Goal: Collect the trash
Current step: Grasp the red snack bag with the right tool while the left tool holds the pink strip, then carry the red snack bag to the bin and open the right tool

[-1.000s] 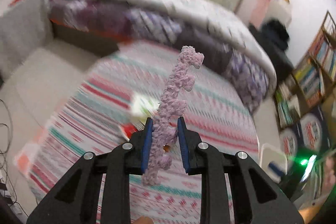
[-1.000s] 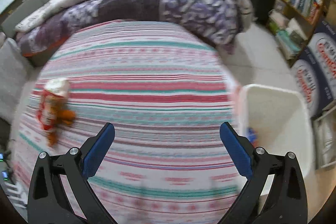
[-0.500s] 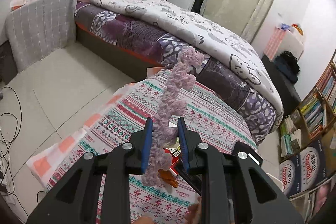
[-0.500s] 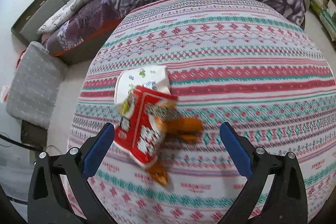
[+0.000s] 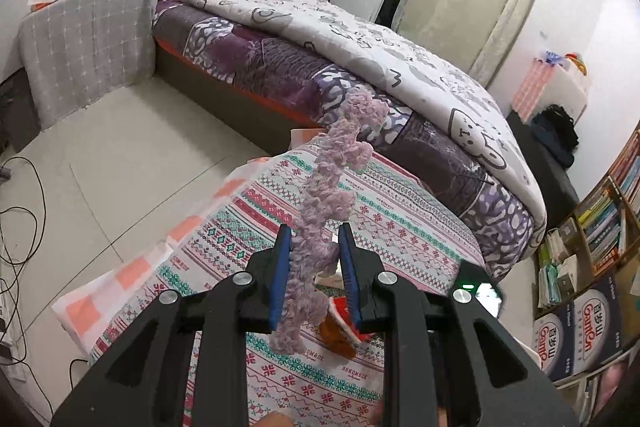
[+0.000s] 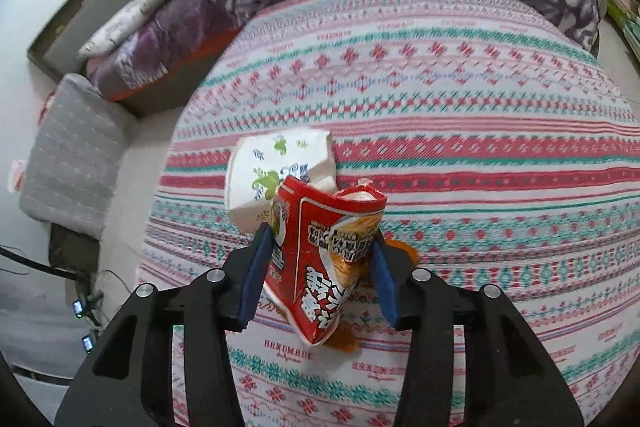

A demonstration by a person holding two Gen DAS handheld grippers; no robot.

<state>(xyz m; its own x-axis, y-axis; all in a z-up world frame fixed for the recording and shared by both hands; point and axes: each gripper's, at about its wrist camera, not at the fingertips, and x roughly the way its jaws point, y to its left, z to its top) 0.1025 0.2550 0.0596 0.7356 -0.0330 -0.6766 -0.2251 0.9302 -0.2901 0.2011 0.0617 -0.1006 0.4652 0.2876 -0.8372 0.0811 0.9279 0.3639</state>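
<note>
Two hand-held grippers, each seen from its own wrist camera, over a low surface draped in a striped patterned cloth (image 6: pixel 480 147) of pink, teal and white.

Item 1: left gripper (image 5: pixel 314 247). Blue pads drawn close together, pinching a fuzzy lilac yarn strip (image 5: pixel 324 203). The strip stands up between the pads, rising well above them toward the bed, and a short tail hangs below the pinch.

Item 2: right gripper (image 6: pixel 318 259). Jaws closing, with a red snack bag (image 6: pixel 320 259) between them. The bag is crumpled, printed in white and black characters, its torn mouth turned away from the camera. The left pad lies against the bag's edge; the right pad is at its other edge, contact not certain. In the left wrist view the right gripper appears only as a dark body with a green light, just right of the left one.

Item 3: white paper packet (image 6: pixel 276 175), printed with green and blue motifs, lying on the cloth, touching the far end of the snack bag.

Item 4: orange scraps (image 6: pixel 344 341), lying on the cloth under and beside the snack bag.

Item 5: bed (image 5: pixel 360 39), with a white printed quilt over a purple patterned blanket, just beyond the cloth.

Item 6: grey checked cushion (image 5: pixel 88 39), upright against the bed's head end.

Item 7: bookshelf (image 5: pixel 600 223), at the right edge of the left wrist view, books packed in rows.

Item 8: black cables (image 5: pixel 24 227), on the tiled floor at left.
</note>
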